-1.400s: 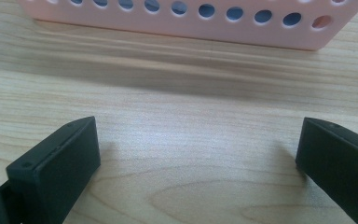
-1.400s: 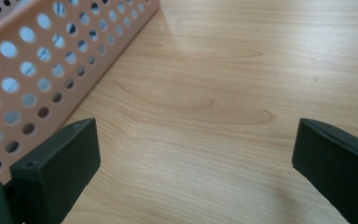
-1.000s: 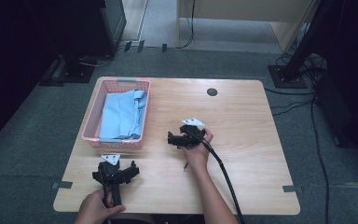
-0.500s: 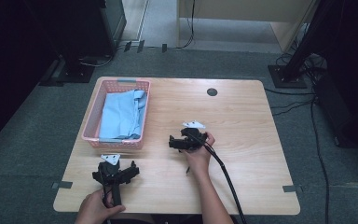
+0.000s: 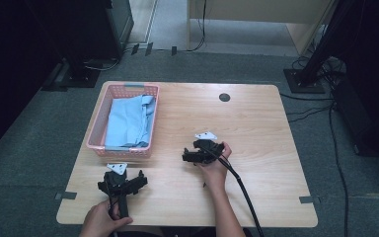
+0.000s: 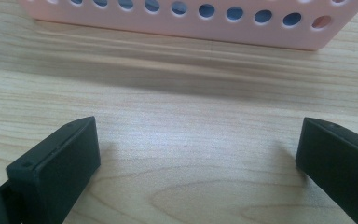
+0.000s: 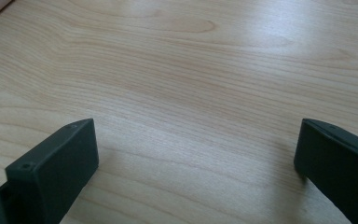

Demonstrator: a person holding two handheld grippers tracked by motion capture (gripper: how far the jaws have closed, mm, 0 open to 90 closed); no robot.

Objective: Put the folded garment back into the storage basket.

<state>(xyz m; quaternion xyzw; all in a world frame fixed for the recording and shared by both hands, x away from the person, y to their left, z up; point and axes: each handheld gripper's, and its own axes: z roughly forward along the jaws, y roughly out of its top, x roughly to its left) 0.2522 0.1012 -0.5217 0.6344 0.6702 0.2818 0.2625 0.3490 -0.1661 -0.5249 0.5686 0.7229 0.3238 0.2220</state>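
1. Near the front edge of the wooden surface (image 5: 266,123) we hold our left gripper (image 5: 122,181) in our left hand (image 5: 101,222), the forearm coming in from the bottom and the gripper pointing away from us toward the pink basket (image 5: 96,129).
2. Our left gripper's jaws stand wide apart with nothing between them; in the left gripper view they hang just over bare wood, with the basket's perforated wall (image 6: 200,23) close ahead.
3. Toward the middle of the surface our right hand (image 5: 216,165) wraps the right gripper (image 5: 197,154), wrist bent so that it points leftward across the surface, its black cable (image 5: 244,197) trailing back past our forearm.
4. Our right gripper's jaws are also spread wide and hold nothing, with only wood grain below them in the right gripper view.
5. Folded light-blue cloth (image 5: 128,121) lies inside the basket at the surface's far left, well apart from the right gripper and near the left one.
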